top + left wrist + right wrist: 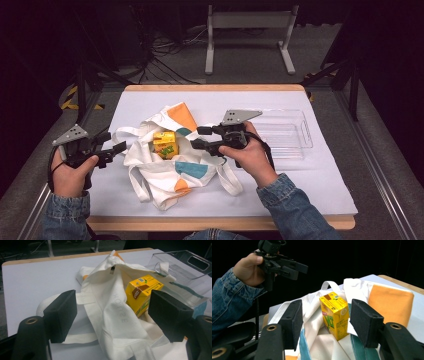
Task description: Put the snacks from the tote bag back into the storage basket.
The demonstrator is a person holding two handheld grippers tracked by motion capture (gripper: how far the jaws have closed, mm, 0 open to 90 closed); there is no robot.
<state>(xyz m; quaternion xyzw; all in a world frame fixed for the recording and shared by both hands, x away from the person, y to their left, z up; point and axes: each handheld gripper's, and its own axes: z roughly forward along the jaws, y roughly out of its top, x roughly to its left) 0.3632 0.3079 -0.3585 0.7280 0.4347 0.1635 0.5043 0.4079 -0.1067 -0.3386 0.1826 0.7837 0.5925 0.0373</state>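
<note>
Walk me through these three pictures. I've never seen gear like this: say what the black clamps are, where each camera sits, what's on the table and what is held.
A person holds a hand-held two-jaw clamp in each hand: the left gripper and the right gripper. One camera looks down from above; the other two ride on the grippers, looking along their black jaws. On the white table lies a cloth tote bag with a yellow juice carton standing in its mouth, beside a clear plastic tray. Both grippers are open and hold nothing.
</note>
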